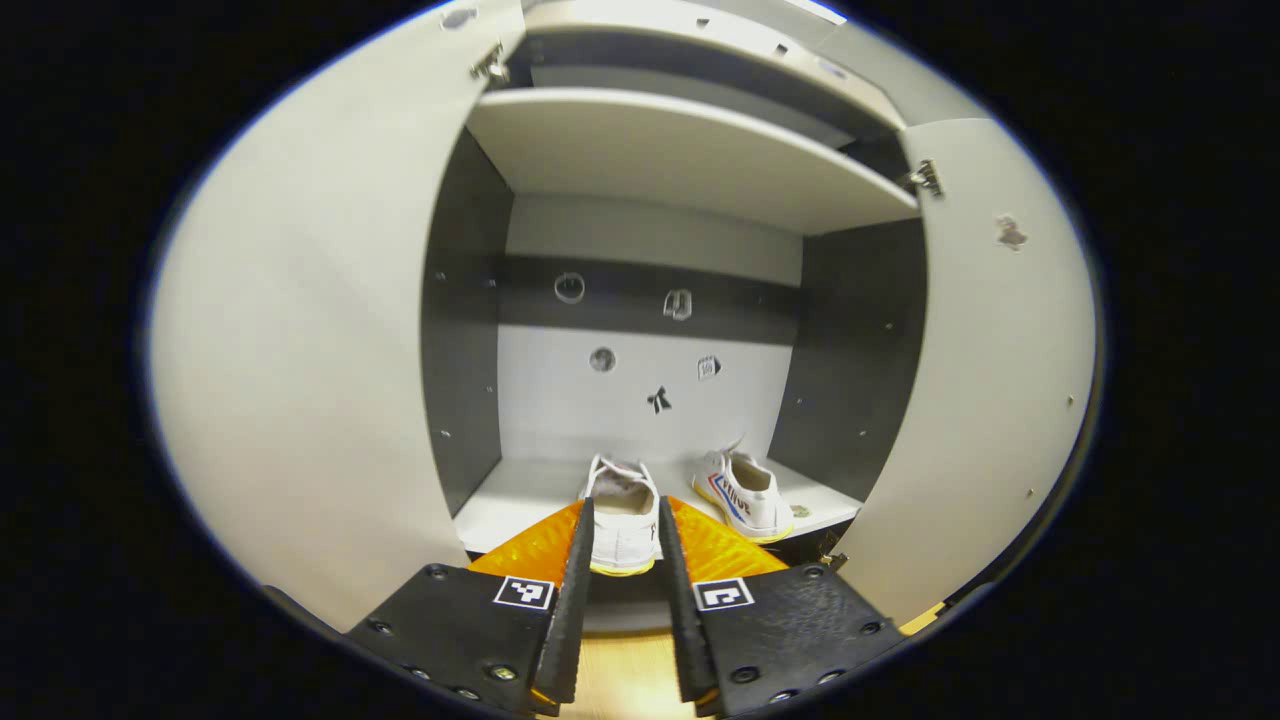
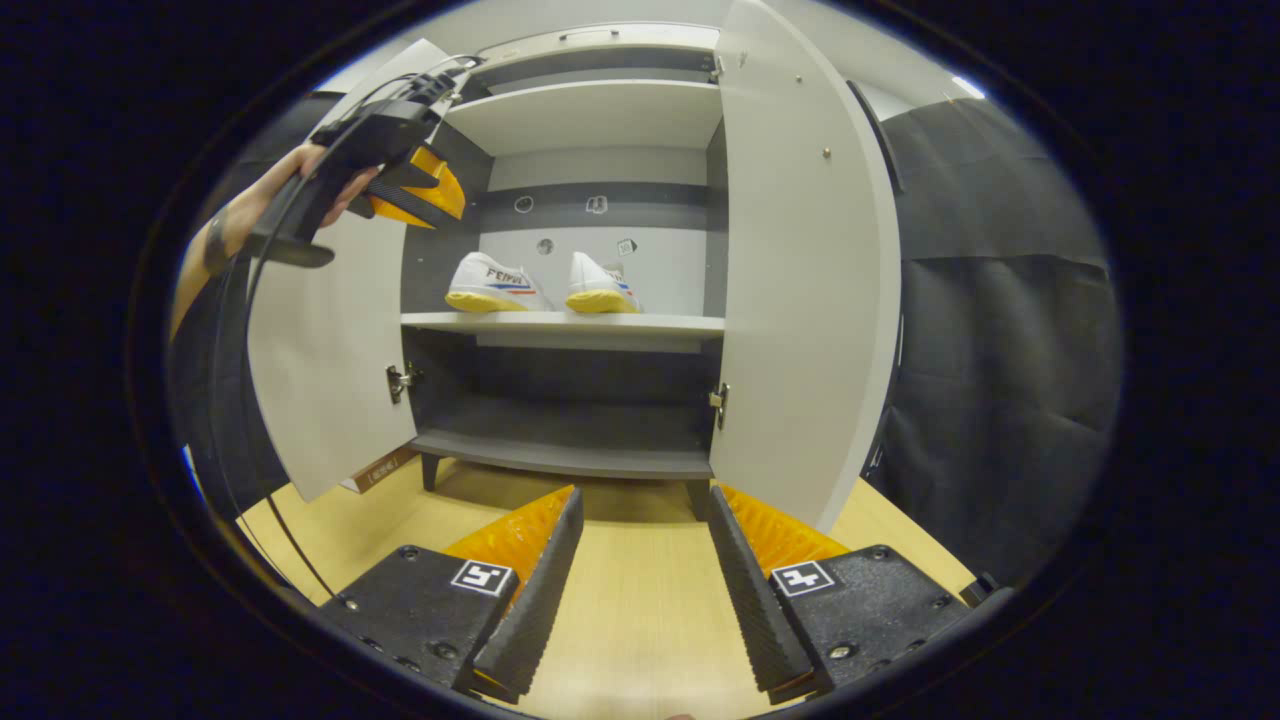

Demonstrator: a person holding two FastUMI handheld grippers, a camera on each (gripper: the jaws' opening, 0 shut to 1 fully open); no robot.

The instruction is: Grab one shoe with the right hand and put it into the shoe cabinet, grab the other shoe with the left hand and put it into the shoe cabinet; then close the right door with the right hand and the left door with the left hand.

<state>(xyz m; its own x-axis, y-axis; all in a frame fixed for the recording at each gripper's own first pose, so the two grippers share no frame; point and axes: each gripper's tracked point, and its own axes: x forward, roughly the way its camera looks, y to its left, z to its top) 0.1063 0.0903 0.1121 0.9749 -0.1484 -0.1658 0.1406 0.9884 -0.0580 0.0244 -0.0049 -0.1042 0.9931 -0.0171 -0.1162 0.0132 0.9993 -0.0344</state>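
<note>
Two white shoes with yellow soles stand side by side on the cabinet's middle shelf [image 2: 560, 322]: one [image 2: 495, 285] on the left, the other [image 2: 598, 285] to its right. In the left gripper view the same pair [image 1: 625, 540] [image 1: 745, 495] sits just past my left gripper [image 1: 625, 508], which is open and empty. In the right gripper view a hand [image 2: 345, 195] holds that left gripper [image 2: 415, 190] high in front of the left door [image 2: 330, 350]. Low over the floor, my right gripper [image 2: 645, 500] is open and empty, facing the cabinet. Both doors, the left and the right [image 2: 800, 300], stand open.
The cabinet has an upper shelf [image 2: 590, 110] and a dark lower shelf [image 2: 560, 455] on short legs. The floor [image 2: 640, 620] is light wood. Black cloth [image 2: 1000, 350] hangs to the right of the open right door. A flat brown item [image 2: 375, 470] lies by the left door's foot.
</note>
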